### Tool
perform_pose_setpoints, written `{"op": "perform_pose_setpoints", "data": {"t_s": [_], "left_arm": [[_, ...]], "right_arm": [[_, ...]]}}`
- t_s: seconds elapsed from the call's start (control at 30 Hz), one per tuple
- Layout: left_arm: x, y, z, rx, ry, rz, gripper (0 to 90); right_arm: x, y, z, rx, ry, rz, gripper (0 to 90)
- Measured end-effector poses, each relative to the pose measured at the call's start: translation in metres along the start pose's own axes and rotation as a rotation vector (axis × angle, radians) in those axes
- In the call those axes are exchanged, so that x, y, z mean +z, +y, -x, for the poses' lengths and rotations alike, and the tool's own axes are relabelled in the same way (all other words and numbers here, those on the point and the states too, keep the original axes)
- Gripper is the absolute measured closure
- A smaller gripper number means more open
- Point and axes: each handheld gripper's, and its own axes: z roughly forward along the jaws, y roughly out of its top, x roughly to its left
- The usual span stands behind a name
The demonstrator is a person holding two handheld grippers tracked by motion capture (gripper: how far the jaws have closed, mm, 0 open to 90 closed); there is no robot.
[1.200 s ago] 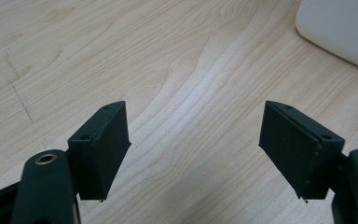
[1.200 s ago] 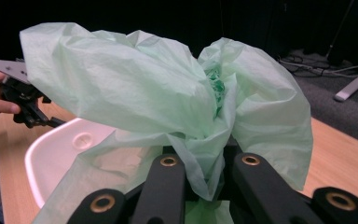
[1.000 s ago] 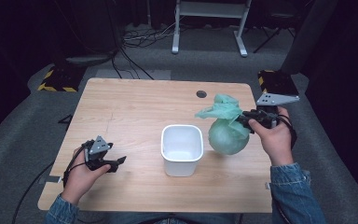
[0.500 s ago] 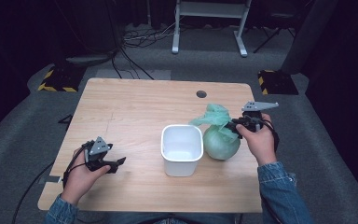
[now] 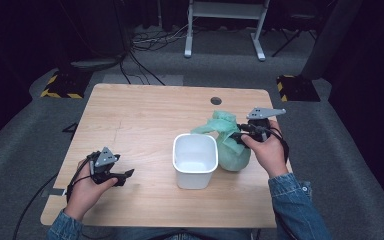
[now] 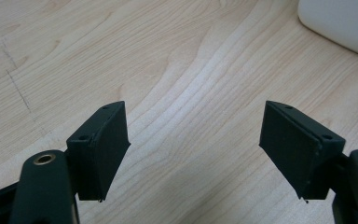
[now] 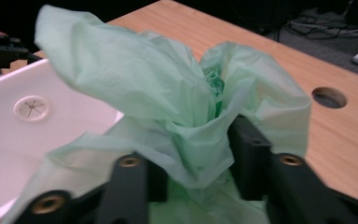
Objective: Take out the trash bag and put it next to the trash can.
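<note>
Left gripper (image 5: 125, 176) sits low over the table (image 5: 130, 120) at the near left edge, held in the left hand (image 5: 87, 187). Jaws stand wide apart, nothing between them but bare wood in the left gripper view. Corner of the tub just visible at the top right there.

Centre: white plastic tub (image 5: 195, 160), upright on the table, rounded-rectangle mouth facing up. Inside looks empty: plain white floor, with a moulded round mark on it in the right gripper view.

Just right of the tub: green bag (image 5: 232, 150), knotted and bulging, standing on the table and touching or nearly touching the tub's right wall. Its bunched neck and loose flaps stick up and lean left toward the tub rim. What is inside the bag cannot be told; the film is opaque.

Right gripper (image 5: 241, 136), in the right hand (image 5: 267, 152), is at the bag's neck. Its jaws have just been opening. In the right gripper view the gathered neck lies between the two jaws, film brushing both, but it looks slack rather than pinched; whether the pads press on it is unclear.

Far side: round hole (image 5: 216, 100) in the tabletop, beyond the bag.
</note>
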Motion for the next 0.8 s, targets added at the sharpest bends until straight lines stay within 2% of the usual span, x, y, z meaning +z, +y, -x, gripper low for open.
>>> {"op": "perform_pose_setpoints", "data": {"t_s": [0.03, 0.17, 0.3, 0.43, 0.5, 0.6, 0.8], "left_arm": [[0.0, 0.0, 0.0, -0.002, -0.001, -0.001, 23.6], [0.001, 0.0, 0.0, 0.0, 0.002, -0.003, 23.6], [0.001, 0.0, 0.0, 0.002, 0.004, -0.003, 23.6], [0.001, 0.0, 0.001, 0.001, 0.001, -0.005, 23.6], [0.001, -0.001, 0.0, -0.001, 0.002, -0.004, 23.6], [0.0, -0.001, 0.0, -0.003, 0.006, -0.001, 23.6], [-0.002, -0.004, -0.002, -0.009, 0.004, -0.005, 23.5]], "right_arm": [[-0.002, 0.001, -0.001, 0.002, -0.005, 0.004, 47.5], [-0.014, 0.005, -0.004, 0.002, -0.017, 0.032, 36.5], [-0.033, 0.009, -0.006, 0.01, -0.012, 0.074, 34.1], [-0.053, 0.009, -0.005, 0.009, -0.027, 0.105, 33.6], [-0.053, 0.009, -0.005, 0.009, -0.027, 0.105, 33.6], [-0.072, -0.002, 0.0, 0.02, -0.065, 0.104, 33.5], [-0.082, -0.027, 0.012, 0.059, -0.105, 0.079, 33.1]]}}
